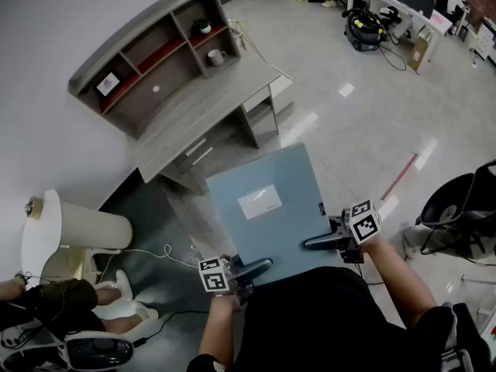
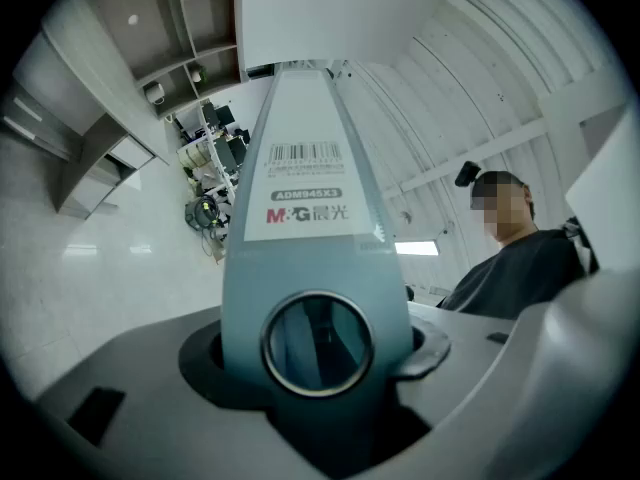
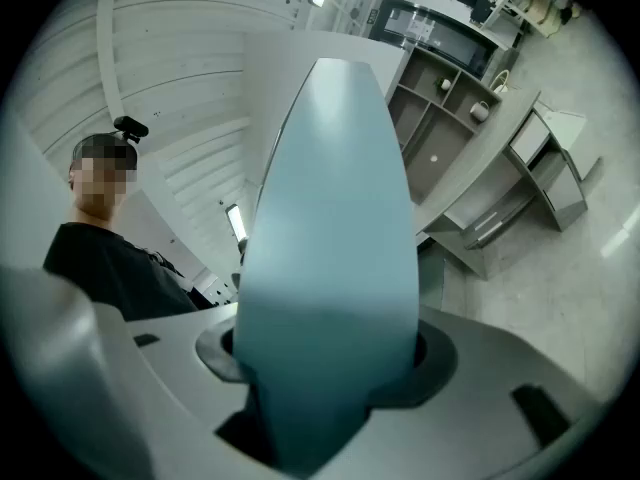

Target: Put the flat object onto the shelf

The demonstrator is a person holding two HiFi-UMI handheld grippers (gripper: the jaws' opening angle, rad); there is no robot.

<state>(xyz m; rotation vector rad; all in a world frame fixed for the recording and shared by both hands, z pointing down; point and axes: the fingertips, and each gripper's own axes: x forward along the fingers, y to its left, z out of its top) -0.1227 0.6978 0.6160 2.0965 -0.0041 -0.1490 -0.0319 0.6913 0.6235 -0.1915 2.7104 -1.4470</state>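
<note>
The blue folder (image 1: 267, 208) is up in the air, lying flat over the floor, close to the person. The left gripper (image 1: 254, 269) pinches its near end, by the round hole. The right gripper (image 1: 316, 242) pinches its other side. The shelf (image 1: 147, 56) sits on the bench (image 1: 205, 111), well apart from the folder.

The folder is wide and held only at two spots, so it may tip or slip if one gripper lets go too soon. A cup (image 1: 215, 56) and a little plant (image 1: 202, 27) stand in the shelf. The folder may bump them, or hit a shelf wall, if it goes in crooked.
</note>
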